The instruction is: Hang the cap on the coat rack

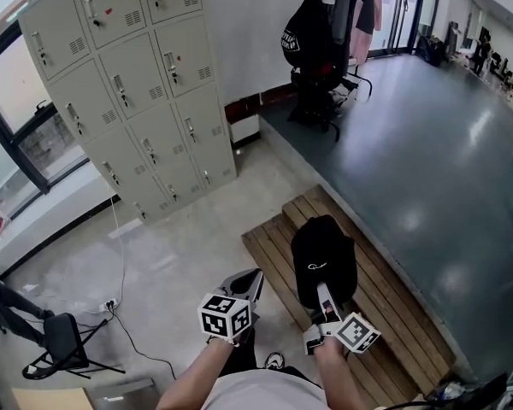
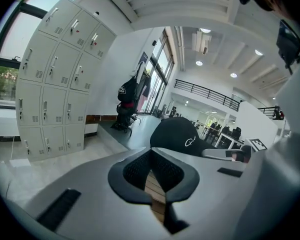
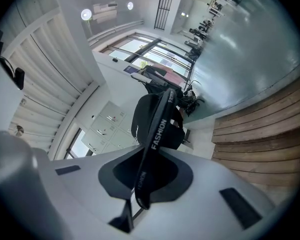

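- The right hand-held gripper (image 1: 324,290) is clamping narrow on the cap (image 1: 323,259). Its jaws are pinching the back strap, the one printed "FASHION", and the crown is hanging out ahead of them.
- The left hand-held gripper (image 1: 251,280) is riding just beside the right one, on the side away from the rack (image 1: 329,24). Its jaws are together with nothing between them, and it is touching neither cap nor strap.
- The cap is sitting well apart from the rack, with a wide stretch of grey floor lying between the two.
- A slatted wooden surface (image 1: 393,314) is lying on the near side of the rack, under the cap. The cap looks to be hanging clear of it rather than resting on it.
- The rack is already bearing a black bag (image 1: 306,32) and some clothing. Which hook is standing free is too small to tell from here.
- Judging by this, the pick-up is done and the grip looks settled — the whole carry over to the rack is left.
- Slipping the cap over a hook and letting the strap go are also waiting to be done, since no part of the cap is touching the rack.
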A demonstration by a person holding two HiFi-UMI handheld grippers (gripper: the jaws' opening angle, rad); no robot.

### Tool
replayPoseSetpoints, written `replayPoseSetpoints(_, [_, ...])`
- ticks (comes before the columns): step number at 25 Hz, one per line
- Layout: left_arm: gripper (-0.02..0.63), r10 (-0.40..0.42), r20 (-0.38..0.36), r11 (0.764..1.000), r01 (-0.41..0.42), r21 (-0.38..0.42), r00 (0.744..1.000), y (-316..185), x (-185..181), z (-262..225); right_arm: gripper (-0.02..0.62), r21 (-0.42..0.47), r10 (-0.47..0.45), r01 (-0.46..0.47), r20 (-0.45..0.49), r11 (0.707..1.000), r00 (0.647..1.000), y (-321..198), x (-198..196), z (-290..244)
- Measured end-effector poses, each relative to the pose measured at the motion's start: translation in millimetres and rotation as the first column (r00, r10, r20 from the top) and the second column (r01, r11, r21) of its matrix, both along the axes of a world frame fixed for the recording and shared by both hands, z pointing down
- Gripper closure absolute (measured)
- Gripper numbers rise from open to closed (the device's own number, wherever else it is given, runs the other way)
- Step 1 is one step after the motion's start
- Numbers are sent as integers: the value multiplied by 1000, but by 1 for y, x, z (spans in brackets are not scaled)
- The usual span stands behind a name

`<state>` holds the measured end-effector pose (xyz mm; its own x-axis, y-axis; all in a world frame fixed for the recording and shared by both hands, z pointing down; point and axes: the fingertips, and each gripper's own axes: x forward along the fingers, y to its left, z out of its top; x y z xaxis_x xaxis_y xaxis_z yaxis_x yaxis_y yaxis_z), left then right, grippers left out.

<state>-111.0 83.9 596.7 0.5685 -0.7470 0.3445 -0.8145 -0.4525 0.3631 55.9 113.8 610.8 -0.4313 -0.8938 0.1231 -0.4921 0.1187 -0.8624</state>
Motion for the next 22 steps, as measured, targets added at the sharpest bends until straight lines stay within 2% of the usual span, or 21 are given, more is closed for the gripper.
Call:
replayPoseSetpoints(8, [603,62,-22,998,-62,10,998,-90,-33,-14,575,25,31,-31,-4,999,999,-82,-45,-19])
replayPoseSetpoints(16, [603,94,-35,995,-93,29,995,-185,-89,-27,575,66,50,-48,-22,997,999,-178,-104,-42])
replayPoseSetpoints(20, [603,115,-38,993,-114,34,993,-220,-113,-30,575,53,81,-77,-73,996,994,-213,-123,-42])
replayPoseSetpoints(22, [603,120,-42,992,-119,36,992,-234,-123,-31,575,62,97,-94,-54,994,994,-227,-131,-44])
